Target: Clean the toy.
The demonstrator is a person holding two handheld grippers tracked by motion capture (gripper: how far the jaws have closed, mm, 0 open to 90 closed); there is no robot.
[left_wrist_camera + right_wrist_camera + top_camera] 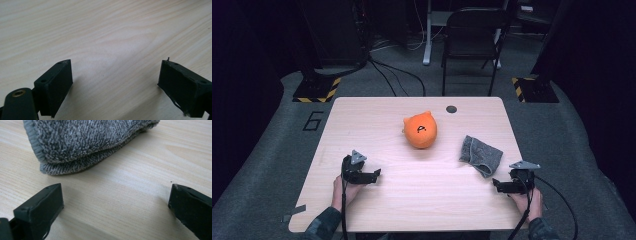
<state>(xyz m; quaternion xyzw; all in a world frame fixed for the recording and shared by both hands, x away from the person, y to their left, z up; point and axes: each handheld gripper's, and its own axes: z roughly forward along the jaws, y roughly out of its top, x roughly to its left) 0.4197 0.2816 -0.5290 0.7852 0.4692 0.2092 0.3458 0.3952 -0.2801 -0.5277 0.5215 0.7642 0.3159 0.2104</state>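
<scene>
The fingers (37, 212) of the right gripper (116, 205) stand spread wide with nothing between them, low over the bare desk (140, 170). The left gripper (115, 85) is spread as well, its fingers (53, 87) empty above plain wood grain.

The grey cloth (480, 155) lies crumpled at the right side of the desk, just ahead of the right gripper (507, 186) and a little inward of it. In the right gripper view the cloth (87, 142) sits close beyond the fingertips, toward the left one, not touching either; its folded, stitched edge faces the gripper. From the high view its long axis runs on a slant, from the far left corner down toward the near right. The right hand (528, 200) is plainly the nearer one; the left gripper (362, 175) is well apart from the cloth, across the desk.

An orange plush toy (420, 130) sits near the middle, farther back, with a black mark on it that reads like the letter A. On the floor left of the desk a large 6 (313, 121) is marked. No brand name is readable.
</scene>
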